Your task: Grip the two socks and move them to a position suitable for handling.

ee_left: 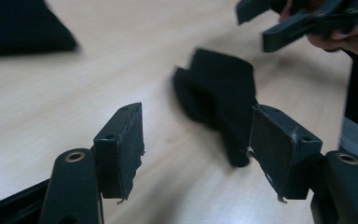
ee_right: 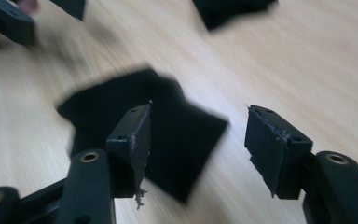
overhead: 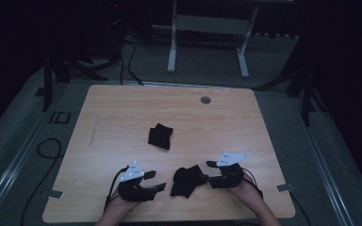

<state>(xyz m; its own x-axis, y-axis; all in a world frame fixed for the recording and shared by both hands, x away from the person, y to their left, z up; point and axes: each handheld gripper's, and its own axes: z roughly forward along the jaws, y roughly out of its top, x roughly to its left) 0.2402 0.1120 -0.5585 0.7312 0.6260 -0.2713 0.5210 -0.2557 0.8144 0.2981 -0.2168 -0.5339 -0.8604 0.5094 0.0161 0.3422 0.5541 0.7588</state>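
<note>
While both hands rest at the lower edge of the wooden table (overhead: pixel 122 108) in the high view, a crumpled black cloth (overhead: pixel 186 181) lies between them, low in the frame and a little right of centre. Its right edge sits at the tips of the right gripper (overhead: pixel 211 172), which lies in the lower right, and the left gripper (overhead: pixel 156 181) sits just to the cloth's left, apart from it. A second, folded black cloth (overhead: pixel 160 136) lies near the middle of the frame, well apart from both tools. From the left gripper view, the left gripper (ee_left: pixel 196 149) has its jaws parted about halfway with nothing between the pads; the crumpled cloth (ee_left: pixel 219 93) lies flat on the wood beyond them, and the other gripper shows at the upper right corner. From the right gripper view, the right gripper (ee_right: pixel 196 149) also stands about half open and holds nothing; the cloth (ee_right: pixel 177 130) lies on the table behind its left jaw and runs into the gap, untouched by the pads as far as the blur allows.
</note>
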